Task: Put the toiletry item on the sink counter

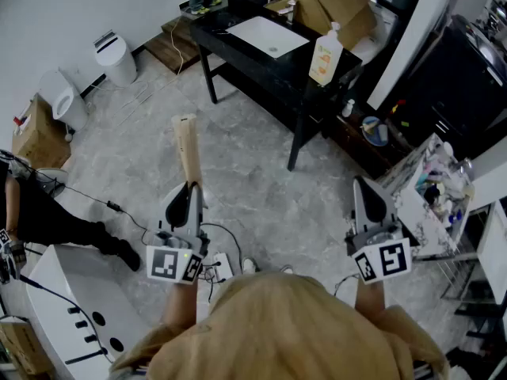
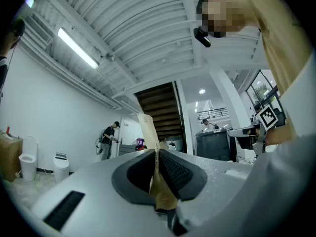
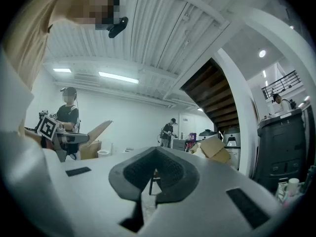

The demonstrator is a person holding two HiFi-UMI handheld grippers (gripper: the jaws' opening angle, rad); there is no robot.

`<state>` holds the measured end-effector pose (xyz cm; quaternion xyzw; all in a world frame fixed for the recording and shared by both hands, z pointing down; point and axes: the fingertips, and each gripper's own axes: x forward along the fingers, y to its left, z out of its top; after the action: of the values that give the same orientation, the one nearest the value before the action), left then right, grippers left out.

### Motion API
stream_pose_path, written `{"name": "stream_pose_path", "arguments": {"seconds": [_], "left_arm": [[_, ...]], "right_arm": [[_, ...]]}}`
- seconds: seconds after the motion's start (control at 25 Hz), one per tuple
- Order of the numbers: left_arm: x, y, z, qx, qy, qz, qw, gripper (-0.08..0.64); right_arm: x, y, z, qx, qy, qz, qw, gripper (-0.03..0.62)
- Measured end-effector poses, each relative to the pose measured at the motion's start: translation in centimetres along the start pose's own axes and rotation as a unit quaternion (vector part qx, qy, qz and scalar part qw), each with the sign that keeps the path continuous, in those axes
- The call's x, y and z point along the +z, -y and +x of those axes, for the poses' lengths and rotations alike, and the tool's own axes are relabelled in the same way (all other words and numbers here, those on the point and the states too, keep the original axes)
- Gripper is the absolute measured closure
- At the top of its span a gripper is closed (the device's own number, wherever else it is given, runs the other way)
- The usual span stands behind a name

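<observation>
grey floor, black sink surface [image 1: 238, 42] well ahead | tan tube [image 1: 187, 149] clenched by its end in left claw [image 1: 190, 188] | right claw [image 1: 363, 187] closed, empty | risk: tube slipped from thin end-hold, or soap bottle [image 1: 325, 54] knocked at placing

It was probably a warehouse-like test space: a freestanding sink counter [image 1: 289, 63], a loose toilet [image 1: 70, 101], cardboard boxes [image 1: 337, 2] and a corrugated ceiling [image 2: 138, 28].

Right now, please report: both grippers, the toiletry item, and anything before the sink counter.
Left gripper shut on long flat tan tube. Right gripper shut, empty. Black sink counter ahead across the floor, not reached. White pump bottle on its near corner.
</observation>
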<state>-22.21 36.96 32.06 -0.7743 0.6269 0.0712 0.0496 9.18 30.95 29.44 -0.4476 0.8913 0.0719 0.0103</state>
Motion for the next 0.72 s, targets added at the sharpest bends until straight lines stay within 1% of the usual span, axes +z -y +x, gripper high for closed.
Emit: {"name": "stream_pose_path", "arguments": {"seconds": [0.24,0.36,0.44,0.56,0.72], "left_arm": [[0.2,0.0,0.2,-0.001,-0.002,-0.001,1.0,0.532],[0.0,-0.1,0.5,-0.004,-0.006,-0.002,1.0,0.532],[-0.2,-0.5,0.5,-0.005,-0.009,-0.002,0.9999,0.532],[-0.3,-1.1,0.7,-0.005,-0.008,-0.004,0.9999,0.532],[-0.2,-1.5,1.1,-0.014,-0.004,-0.006,0.9999,0.532]], "right_arm": [[0.5,0.1,0.3,0.005,0.008,0.027,1.0,0.591],[0.4,0.0,0.6,0.005,0.007,0.031,0.999,0.591],[0.2,-0.4,0.8,0.01,0.003,0.035,0.999,0.591],[-0.7,-1.3,1.5,0.031,-0.012,0.058,0.998,0.591],[-0.8,-1.7,1.9,0.029,-0.018,0.066,0.997,0.59]]}}
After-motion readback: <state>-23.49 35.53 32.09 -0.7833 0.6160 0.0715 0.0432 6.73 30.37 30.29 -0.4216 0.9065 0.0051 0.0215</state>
